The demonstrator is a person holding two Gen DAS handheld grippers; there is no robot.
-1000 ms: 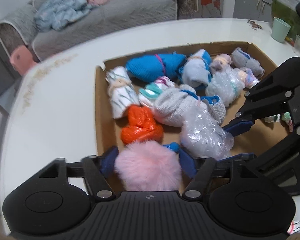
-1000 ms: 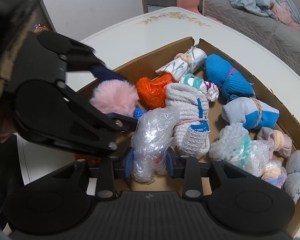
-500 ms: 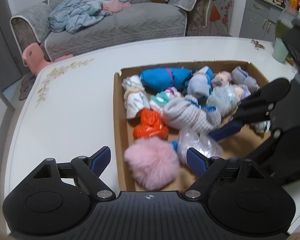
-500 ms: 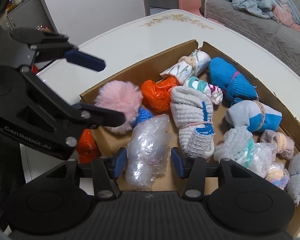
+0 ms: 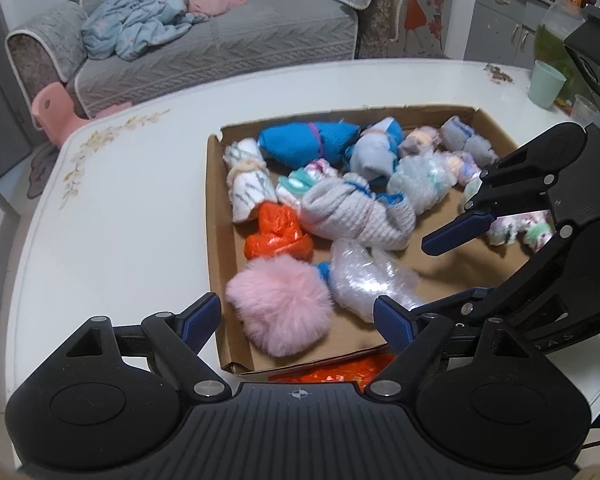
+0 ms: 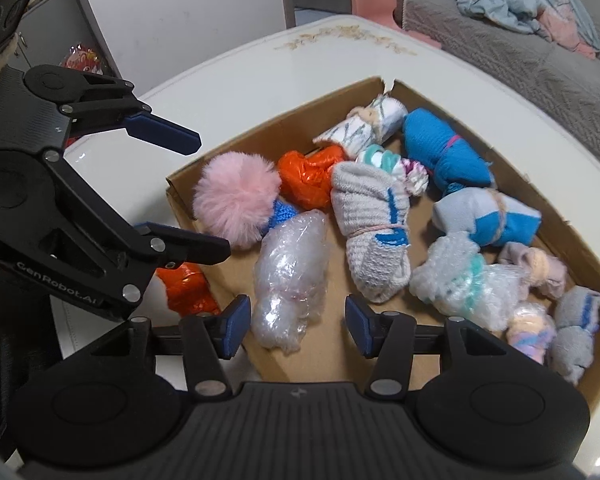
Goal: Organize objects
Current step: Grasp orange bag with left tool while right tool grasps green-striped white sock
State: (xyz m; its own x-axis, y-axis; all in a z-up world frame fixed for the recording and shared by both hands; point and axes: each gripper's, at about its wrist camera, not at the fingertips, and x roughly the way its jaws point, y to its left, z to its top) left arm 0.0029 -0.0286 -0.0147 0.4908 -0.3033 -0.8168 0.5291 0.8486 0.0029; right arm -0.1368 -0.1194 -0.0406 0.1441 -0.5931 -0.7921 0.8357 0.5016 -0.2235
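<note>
A: Box (image 5: 214, 240), cardboard, on table (image 5: 120, 220). Left gripper (image 5: 298, 322) spread wide, empty, above pompom (image 5: 278, 304): pink, fluffy, round.

B: Next right?

A: Bag (image 6: 288, 276), crinkly clear film, lumpy; right gripper (image 6: 296, 326) gapes around it, not touching. Sock rolls (image 6: 370, 236) beyond, ribbed knit.

B: Handling?

A: One orange bundle (image 6: 188, 292) lies outside. Likely grip mid-bulge; film slips.
</note>
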